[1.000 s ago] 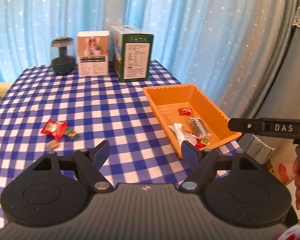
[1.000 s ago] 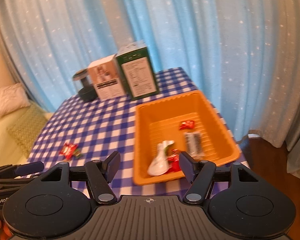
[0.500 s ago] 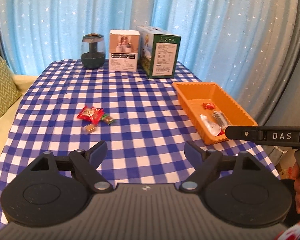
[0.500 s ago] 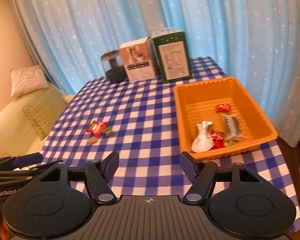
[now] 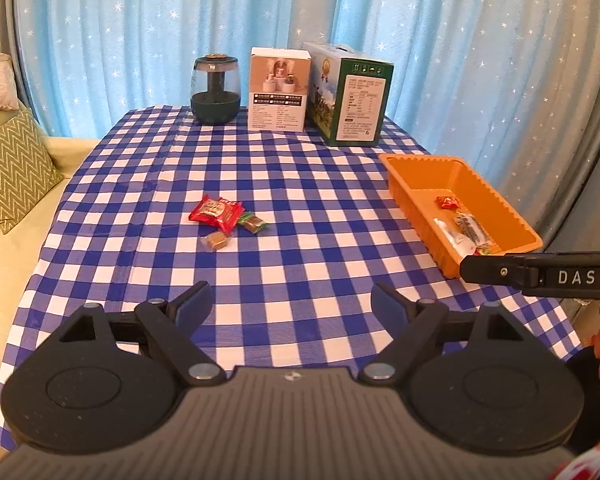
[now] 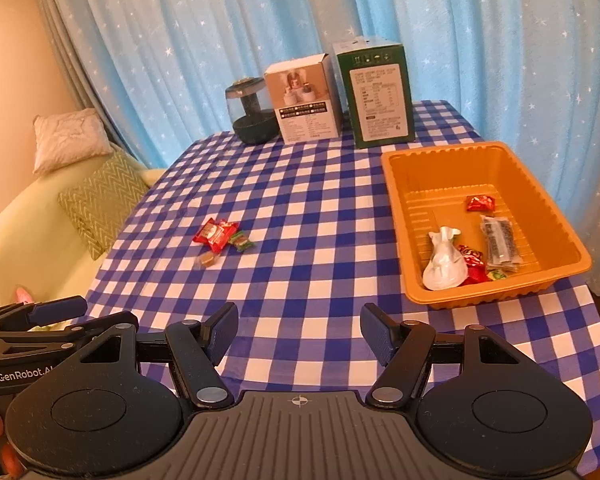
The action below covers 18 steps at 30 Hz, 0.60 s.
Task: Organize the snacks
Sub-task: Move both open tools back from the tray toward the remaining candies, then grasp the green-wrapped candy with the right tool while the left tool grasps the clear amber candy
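- The left gripper (image 5: pixel 291 304) is held over the near edge of the checked cloth (image 5: pixel 300 184), angled down; its jaws are opening, with nothing between them.
- The right gripper (image 6: pixel 298 334) is held alongside, tilted likewise, jaws spread and empty.
- Three loose snacks (image 5: pixel 224 218) are seen mid-cloth, well ahead of both grippers.
- More snacks lie in the orange tray (image 6: pixel 396 208) at the right.

Before you hang blue star-dotted curtains (image 5: pixel 140 40); to your left, a pale sofa (image 6: pixel 28 216) carries a green zigzag cushion (image 5: pixel 12 168).
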Each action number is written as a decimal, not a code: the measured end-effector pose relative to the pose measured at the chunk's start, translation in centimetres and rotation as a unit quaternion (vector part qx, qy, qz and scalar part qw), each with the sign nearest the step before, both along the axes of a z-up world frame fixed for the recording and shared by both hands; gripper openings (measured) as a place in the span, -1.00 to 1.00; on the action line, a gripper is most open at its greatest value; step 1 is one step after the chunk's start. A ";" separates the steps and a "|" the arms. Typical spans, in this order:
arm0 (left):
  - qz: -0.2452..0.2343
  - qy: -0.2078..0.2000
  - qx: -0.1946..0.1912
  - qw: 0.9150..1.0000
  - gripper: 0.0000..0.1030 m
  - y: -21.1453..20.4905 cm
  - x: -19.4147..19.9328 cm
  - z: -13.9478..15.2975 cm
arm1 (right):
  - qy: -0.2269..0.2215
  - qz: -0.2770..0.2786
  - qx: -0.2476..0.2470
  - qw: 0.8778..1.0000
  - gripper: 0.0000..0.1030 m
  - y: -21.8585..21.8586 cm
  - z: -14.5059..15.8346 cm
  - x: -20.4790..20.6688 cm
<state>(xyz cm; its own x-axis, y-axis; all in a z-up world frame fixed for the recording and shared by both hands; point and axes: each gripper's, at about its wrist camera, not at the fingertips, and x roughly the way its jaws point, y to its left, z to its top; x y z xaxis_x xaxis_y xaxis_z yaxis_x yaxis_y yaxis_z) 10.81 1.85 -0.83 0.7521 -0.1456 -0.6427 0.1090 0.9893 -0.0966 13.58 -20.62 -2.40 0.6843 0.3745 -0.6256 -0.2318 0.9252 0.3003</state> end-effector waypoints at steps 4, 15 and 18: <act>0.004 0.004 0.008 1.000 0.65 1.0 0.6 -0.6 | 0.002 0.012 -0.004 1.000 0.31 0.9 -0.6 0.8; -0.001 0.018 0.044 0.999 0.65 4.0 5.6 -2.8 | -0.018 0.058 -0.023 0.998 0.31 4.4 -2.6 4.9; -0.005 0.023 0.055 0.998 0.65 4.8 7.5 -3.9 | -0.021 0.069 -0.029 0.997 0.30 5.6 -3.5 6.7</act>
<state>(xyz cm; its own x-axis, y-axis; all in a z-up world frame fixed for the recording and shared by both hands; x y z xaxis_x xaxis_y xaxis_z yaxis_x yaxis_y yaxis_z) 18.28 6.70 -4.71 0.7195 -0.0805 -0.6898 0.1176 0.9930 0.0067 20.27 -15.06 -5.87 0.6551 0.4312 -0.6203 -0.3689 0.8991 0.2354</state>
